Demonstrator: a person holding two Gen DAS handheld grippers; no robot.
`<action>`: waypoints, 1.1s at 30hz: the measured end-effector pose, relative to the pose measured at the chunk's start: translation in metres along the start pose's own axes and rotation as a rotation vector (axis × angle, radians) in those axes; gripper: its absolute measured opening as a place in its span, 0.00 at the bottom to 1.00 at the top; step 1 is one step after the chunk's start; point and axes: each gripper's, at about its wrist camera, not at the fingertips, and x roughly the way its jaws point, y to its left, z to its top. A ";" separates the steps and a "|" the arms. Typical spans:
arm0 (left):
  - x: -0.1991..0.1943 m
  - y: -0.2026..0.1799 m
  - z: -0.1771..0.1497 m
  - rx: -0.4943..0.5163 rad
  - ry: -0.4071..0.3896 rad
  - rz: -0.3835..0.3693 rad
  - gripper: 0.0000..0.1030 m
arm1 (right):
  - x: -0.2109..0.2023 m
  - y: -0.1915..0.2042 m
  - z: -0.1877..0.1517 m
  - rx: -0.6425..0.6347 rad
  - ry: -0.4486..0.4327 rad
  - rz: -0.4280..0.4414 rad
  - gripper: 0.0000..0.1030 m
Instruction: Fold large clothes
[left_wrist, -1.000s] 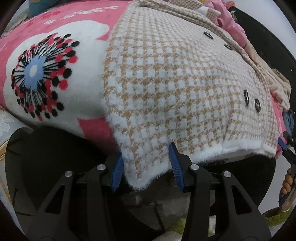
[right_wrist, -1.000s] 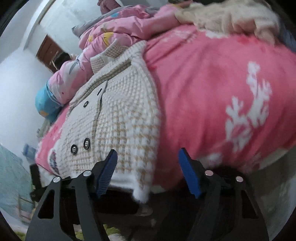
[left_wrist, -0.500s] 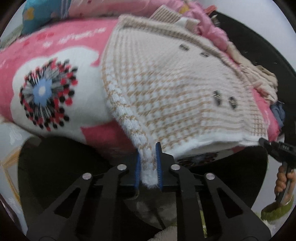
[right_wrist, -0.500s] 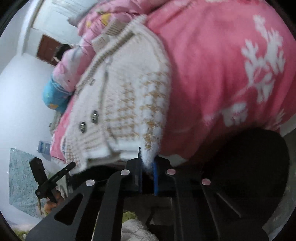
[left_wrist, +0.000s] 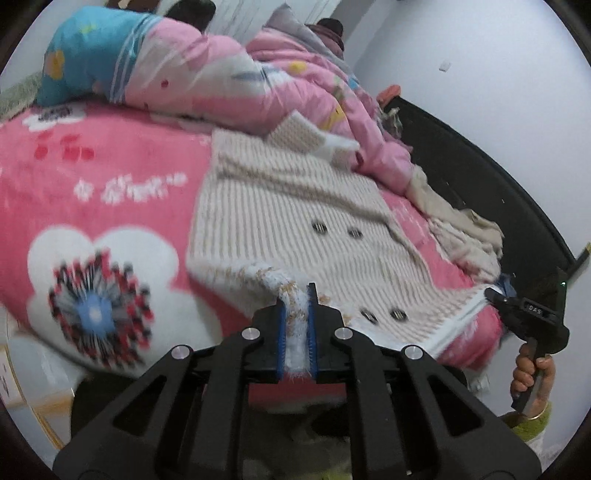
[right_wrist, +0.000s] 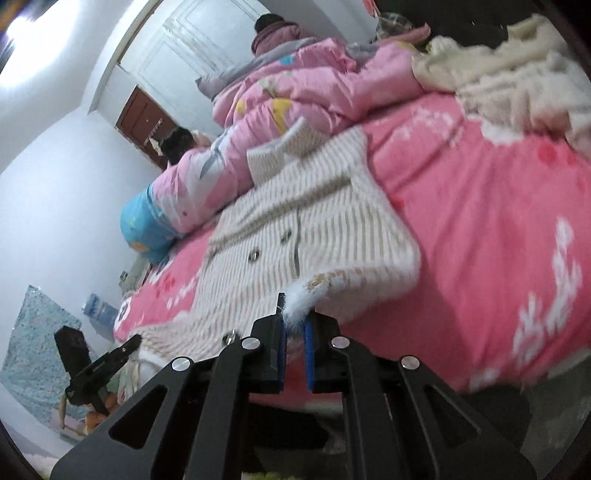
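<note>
Early fold: left gripper (left_wrist: 295, 325) and right gripper (right_wrist: 293, 339), lower centre, each clamp the coat (left_wrist: 295, 206) hem, raised off the blanket (left_wrist: 92, 177); fold-over remains.

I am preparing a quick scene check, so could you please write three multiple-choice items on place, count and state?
1. Where does the checked coat lie?
A. on the pink blanket
B. on the floor
C. on a chair

2. How many dark buttons show in the left wrist view?
A. one
B. four
C. seven

3. How is the left claw?
A. wide open
B. shut on nothing
C. shut on the coat's hem

Answers:
1 A, the pink blanket shows around the coat.
2 B, two pairs.
3 C, fluffy hem sits between its pads; the right claw likewise.
</note>
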 end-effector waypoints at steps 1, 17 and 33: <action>0.004 0.002 0.009 -0.004 -0.014 0.005 0.09 | 0.006 0.003 0.013 -0.012 -0.014 -0.003 0.08; 0.156 0.056 0.098 -0.008 0.088 0.237 0.12 | 0.163 -0.032 0.119 0.017 0.016 -0.083 0.08; 0.093 0.100 0.090 -0.185 0.005 0.134 0.60 | 0.135 -0.062 0.097 0.116 0.056 -0.032 0.63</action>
